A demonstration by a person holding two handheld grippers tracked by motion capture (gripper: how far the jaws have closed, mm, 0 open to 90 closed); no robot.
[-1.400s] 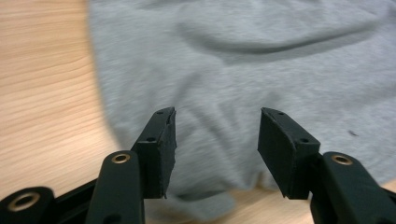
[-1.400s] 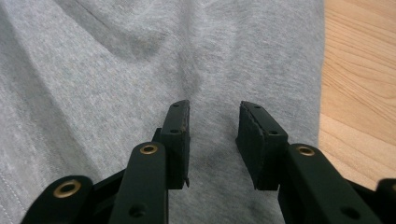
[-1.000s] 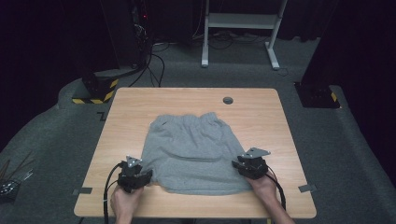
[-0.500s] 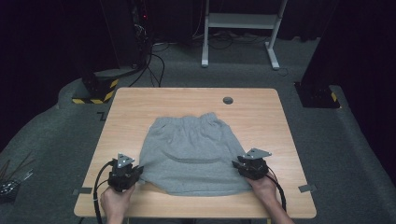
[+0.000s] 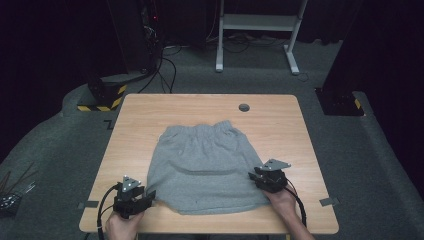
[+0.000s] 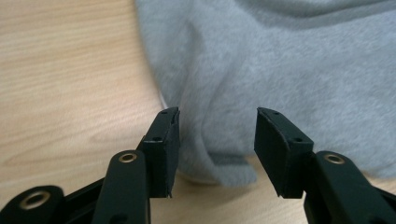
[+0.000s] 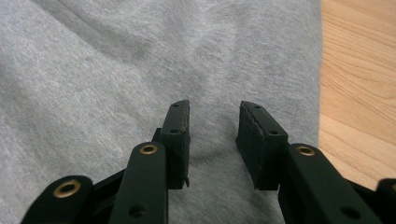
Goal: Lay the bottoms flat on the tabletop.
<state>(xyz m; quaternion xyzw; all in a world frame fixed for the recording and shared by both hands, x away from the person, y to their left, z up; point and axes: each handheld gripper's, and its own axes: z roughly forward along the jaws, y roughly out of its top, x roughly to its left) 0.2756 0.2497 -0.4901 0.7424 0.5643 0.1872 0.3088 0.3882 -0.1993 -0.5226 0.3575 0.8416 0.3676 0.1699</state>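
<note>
Grey shorts [image 5: 206, 167] lie flat in the middle of the wooden table [image 5: 150, 112], waistband toward the top of the frame. At lower left the left gripper [image 5: 148, 196] sits at the shorts' near corner; its jaws have just been opening, and in the left gripper view [image 6: 217, 135] that corner of cloth lies between the spread fingers [image 6: 164, 140], unpinched. At lower right, the right gripper [image 5: 256, 176] rests over the shorts' edge, jaws parted above the fabric [image 7: 212, 135], gripping nothing.
</note>
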